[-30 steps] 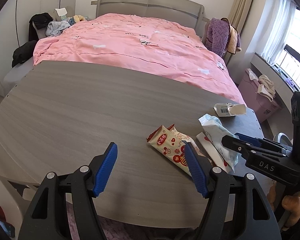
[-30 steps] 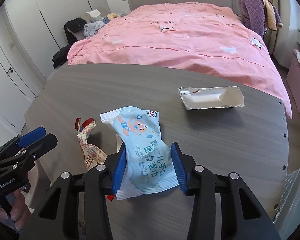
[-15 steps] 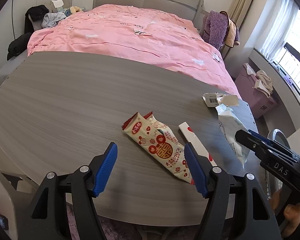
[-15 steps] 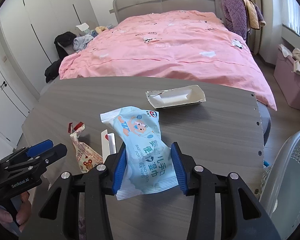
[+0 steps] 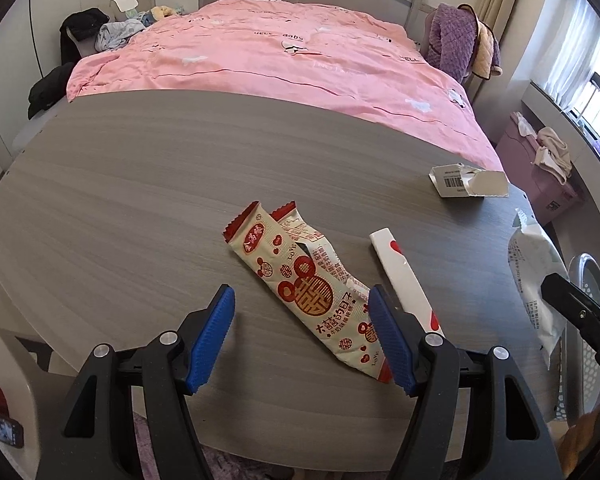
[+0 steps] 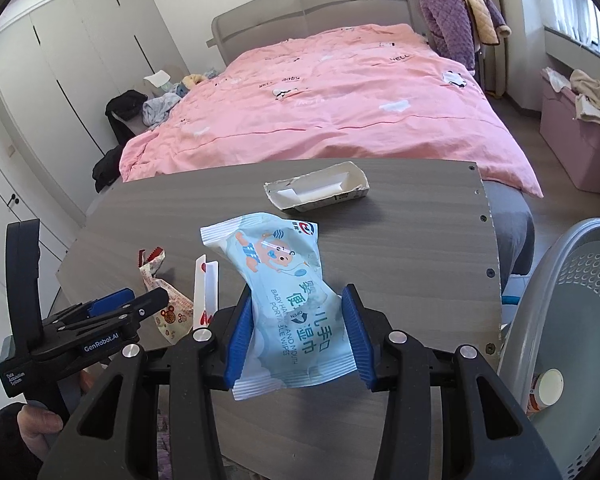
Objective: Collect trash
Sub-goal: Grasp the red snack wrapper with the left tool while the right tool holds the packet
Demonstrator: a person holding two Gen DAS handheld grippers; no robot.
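Note:
My right gripper (image 6: pixel 298 330) is shut on a light blue baby wipes packet (image 6: pixel 284 280) and holds it above the table's right end; the packet also shows in the left wrist view (image 5: pixel 534 280). My left gripper (image 5: pixel 302 336) is open, with a red-and-cream snack wrapper (image 5: pixel 300 276) lying on the grey table (image 5: pixel 140 200) between its jaws. A white strip wrapper with red hearts (image 5: pixel 402 272) lies just right of it. A torn white carton (image 6: pixel 318 192) lies further back. A grey perforated trash basket (image 6: pixel 572 320) stands at the right, below the table edge.
A bed with a pink duvet (image 5: pixel 300 60) lies beyond the table. A pink storage box (image 6: pixel 576 148) with clothes stands at the right by the window. White wardrobes (image 6: pixel 60 60) line the left wall. A small cup (image 6: pixel 548 388) lies inside the basket.
My right gripper has carried the wipes packet up and to the right, bringing the basket into view. My left gripper has shifted right, so the snack wrapper now lies between its jaws.

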